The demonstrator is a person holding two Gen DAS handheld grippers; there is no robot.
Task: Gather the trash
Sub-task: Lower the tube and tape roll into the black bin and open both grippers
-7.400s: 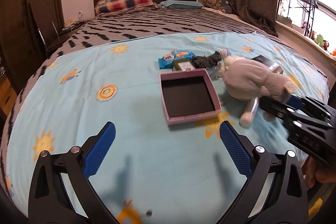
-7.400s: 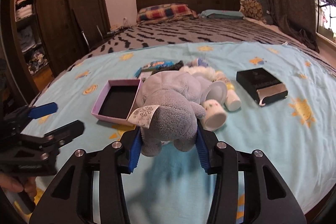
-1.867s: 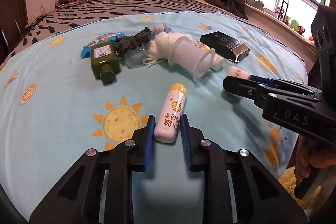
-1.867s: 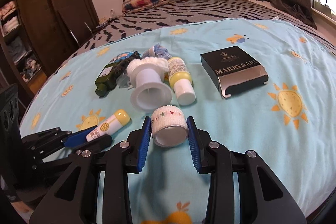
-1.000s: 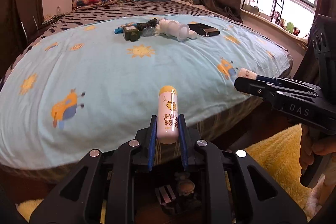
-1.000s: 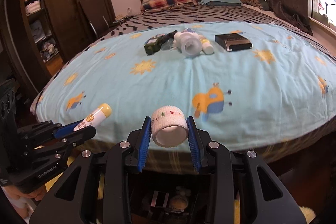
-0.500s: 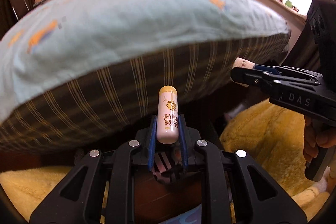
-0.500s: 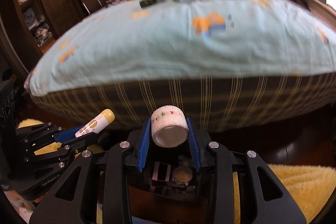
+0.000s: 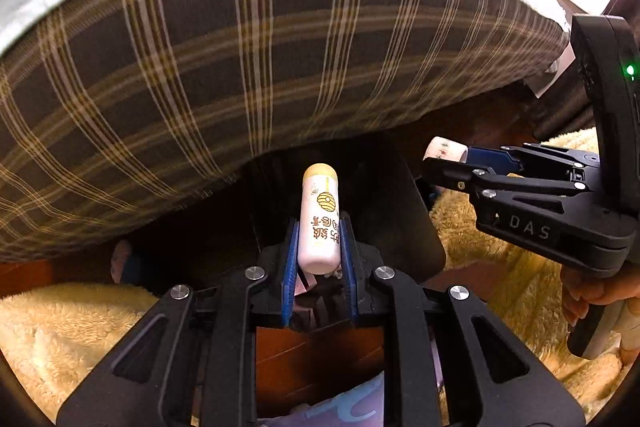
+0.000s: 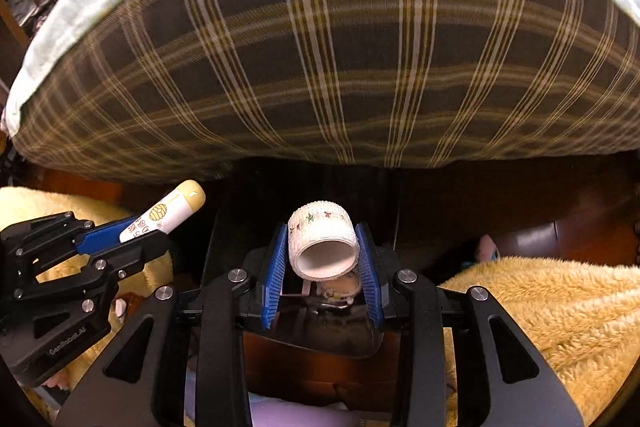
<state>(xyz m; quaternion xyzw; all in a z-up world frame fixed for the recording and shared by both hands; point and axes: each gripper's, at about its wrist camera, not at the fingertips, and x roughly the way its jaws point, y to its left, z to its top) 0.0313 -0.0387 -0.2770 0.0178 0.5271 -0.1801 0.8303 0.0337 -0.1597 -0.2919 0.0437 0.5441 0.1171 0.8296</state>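
At the foot of the bed, a person holds two pieces of trash over a dark bin (image 10: 312,343) on the floor. The left gripper (image 9: 318,251) is clamped on a pale tube with a yellow cap (image 9: 320,223); the right gripper (image 10: 322,259) is clamped on a white roll of patterned tape (image 10: 322,245). Both tools tilt steeply down, side by side, below the plaid side of the mattress (image 9: 256,59) and between patches of yellow shaggy rug (image 10: 540,315).

The tube's long axis runs straight out along the fingers, cap end leading, toward the dark gap under the bed; only its lower half sits between the blue pads (image 9: 290,267). The roll lies with its axis along the fingers too, and its open end faces back toward the camera, so the pads squeeze its curved wall.

The risks look plain enough. The bin's opening is narrow and partly hidden behind both tools, so an early release could send the tube sliding cap-first past the rim and under the bed. The roll, being round, could bounce off the rim and roll onto the rug. With the two tools this close, letting go together might knock one item against the other gripper. What already lies in the bin is too dim to make out.
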